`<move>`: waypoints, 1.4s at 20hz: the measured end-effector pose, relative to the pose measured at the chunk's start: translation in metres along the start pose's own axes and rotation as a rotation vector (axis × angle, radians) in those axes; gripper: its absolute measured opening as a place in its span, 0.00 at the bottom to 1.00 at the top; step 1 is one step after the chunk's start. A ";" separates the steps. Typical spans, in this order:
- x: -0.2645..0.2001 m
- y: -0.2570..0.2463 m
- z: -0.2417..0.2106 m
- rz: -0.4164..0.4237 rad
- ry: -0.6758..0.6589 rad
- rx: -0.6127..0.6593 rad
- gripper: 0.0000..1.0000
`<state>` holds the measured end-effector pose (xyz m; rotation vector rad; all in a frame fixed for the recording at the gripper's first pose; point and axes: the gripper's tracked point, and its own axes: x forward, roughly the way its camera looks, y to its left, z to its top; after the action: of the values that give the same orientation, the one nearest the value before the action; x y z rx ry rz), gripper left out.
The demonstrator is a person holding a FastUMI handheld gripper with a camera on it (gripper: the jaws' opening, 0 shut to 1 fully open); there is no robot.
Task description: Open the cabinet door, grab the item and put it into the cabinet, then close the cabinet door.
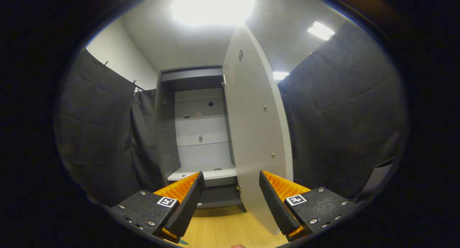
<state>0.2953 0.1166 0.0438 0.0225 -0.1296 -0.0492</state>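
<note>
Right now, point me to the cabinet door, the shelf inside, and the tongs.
cabinet door [257,133], gripper view, middle of its open panel.
shelf [212,173], gripper view, its bare top surface inside the cabinet.
tongs [231,190], gripper view, midway between the open tips.

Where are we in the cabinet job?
Done: the cabinet door stands swung open, showing the white shelf inside. In hand: nothing; the gripper is open, fingers spread, with the door's lower edge just ahead of the gap between them. Left: grabbing the item, putting it into the cabinet, and closing the door.
</note>
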 end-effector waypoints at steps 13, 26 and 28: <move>-0.007 0.057 -0.034 0.244 0.020 -0.017 0.94; -0.050 0.069 -0.100 0.280 0.303 -0.054 0.94; -0.053 0.067 -0.108 0.279 0.339 -0.070 0.94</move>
<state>0.2597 0.1888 -0.0683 -0.0574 0.2088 0.2283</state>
